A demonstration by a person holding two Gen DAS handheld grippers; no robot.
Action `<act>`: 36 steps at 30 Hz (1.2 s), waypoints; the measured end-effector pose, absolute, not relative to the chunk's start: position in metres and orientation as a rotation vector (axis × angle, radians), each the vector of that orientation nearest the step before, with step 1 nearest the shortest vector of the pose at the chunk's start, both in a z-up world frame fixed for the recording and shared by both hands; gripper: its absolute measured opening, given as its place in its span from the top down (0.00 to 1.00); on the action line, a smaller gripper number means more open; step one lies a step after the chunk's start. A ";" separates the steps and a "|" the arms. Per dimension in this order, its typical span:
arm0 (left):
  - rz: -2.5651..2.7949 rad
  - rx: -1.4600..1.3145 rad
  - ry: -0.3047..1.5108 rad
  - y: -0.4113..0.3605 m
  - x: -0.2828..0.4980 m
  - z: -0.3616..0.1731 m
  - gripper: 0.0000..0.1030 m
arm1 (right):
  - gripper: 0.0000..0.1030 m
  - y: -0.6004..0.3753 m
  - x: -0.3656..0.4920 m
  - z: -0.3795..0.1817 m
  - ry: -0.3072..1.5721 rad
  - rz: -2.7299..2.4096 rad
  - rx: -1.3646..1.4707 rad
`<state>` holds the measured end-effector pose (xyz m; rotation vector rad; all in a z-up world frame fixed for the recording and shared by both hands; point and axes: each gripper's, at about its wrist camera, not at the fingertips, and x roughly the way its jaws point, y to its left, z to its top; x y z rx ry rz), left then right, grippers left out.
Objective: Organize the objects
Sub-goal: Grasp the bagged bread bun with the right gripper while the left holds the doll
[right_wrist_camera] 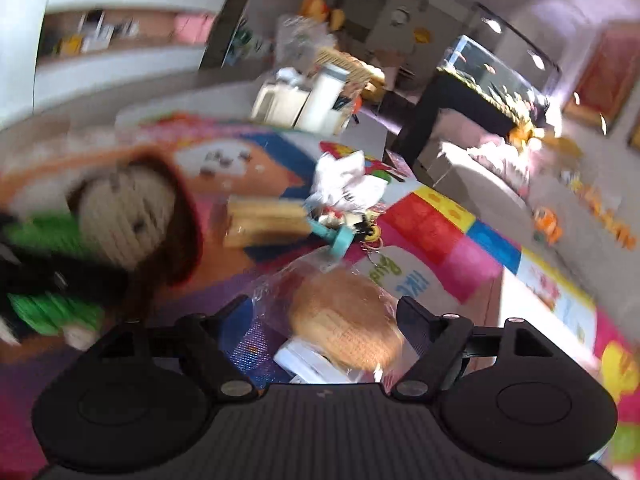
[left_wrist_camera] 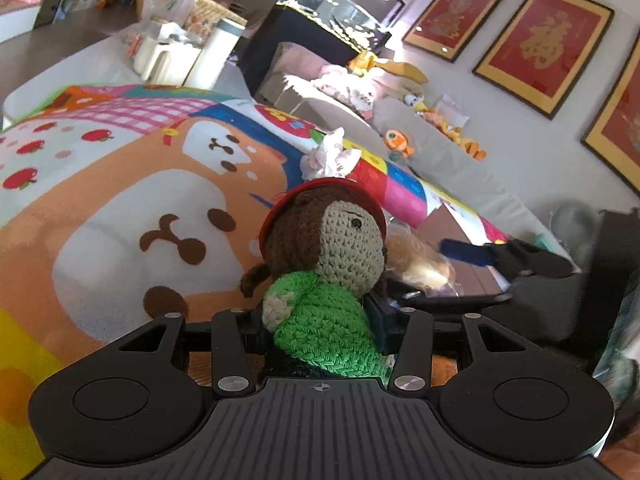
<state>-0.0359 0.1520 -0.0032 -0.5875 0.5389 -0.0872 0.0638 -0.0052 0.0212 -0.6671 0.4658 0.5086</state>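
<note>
My left gripper [left_wrist_camera: 320,320] is shut on a crocheted doll [left_wrist_camera: 320,256] with brown hair, a red hat and a green body, held above the colourful cartoon play mat [left_wrist_camera: 132,200]. The doll also shows blurred at the left of the right wrist view [right_wrist_camera: 120,220]. My right gripper [right_wrist_camera: 328,320] is shut on a bread bun in a clear plastic bag [right_wrist_camera: 344,320]. The bagged bun and the right gripper's blue-padded finger show to the right of the doll in the left wrist view [left_wrist_camera: 420,260].
A crumpled white cloth toy [left_wrist_camera: 328,156] lies on the mat beyond the doll. A pile with a wooden block [right_wrist_camera: 264,220], a teal item and keychains [right_wrist_camera: 352,224] lies mid-mat. White containers [left_wrist_camera: 180,48] stand at the far edge. A sofa with plush toys [left_wrist_camera: 400,144] is on the right.
</note>
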 end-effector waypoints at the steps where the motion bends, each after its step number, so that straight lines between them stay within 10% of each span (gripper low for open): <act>1: -0.087 -0.589 0.537 0.152 -0.036 -0.003 0.52 | 0.23 0.001 0.064 0.014 0.452 0.497 -0.716; 9: -0.101 -0.550 0.540 0.146 -0.037 0.002 0.52 | 0.66 -0.010 0.048 0.035 0.426 0.439 -0.676; 25: -0.294 -0.277 0.747 0.041 -0.033 0.020 0.52 | 0.67 -0.216 -0.016 0.069 0.876 0.597 0.323; 36: -0.246 -0.240 0.786 0.034 -0.032 0.023 0.52 | 0.42 -0.243 -0.023 0.057 0.679 0.262 0.098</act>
